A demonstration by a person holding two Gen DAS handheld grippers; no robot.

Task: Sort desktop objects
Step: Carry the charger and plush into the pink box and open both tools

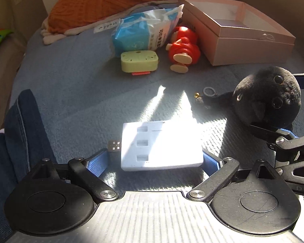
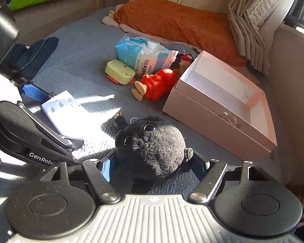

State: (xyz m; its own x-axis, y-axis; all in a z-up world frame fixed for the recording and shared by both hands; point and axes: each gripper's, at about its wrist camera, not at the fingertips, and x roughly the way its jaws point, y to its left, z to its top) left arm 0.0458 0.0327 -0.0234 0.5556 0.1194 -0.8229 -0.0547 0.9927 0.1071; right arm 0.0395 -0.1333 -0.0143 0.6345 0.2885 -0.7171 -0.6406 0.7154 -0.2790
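left hand-held gripper (image 1: 161, 160) straddles the white hub (image 1: 160, 144), pads wide; right hand-held gripper (image 2: 152, 164) clamps the black plush (image 2: 152, 147).

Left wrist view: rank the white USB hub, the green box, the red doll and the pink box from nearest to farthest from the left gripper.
1. White USB hub, between the left gripper fingers.
2. Green box, ahead, slightly left.
3. Red doll, just right of the green box; these two are close to call.
4. Pink box, far right, open.
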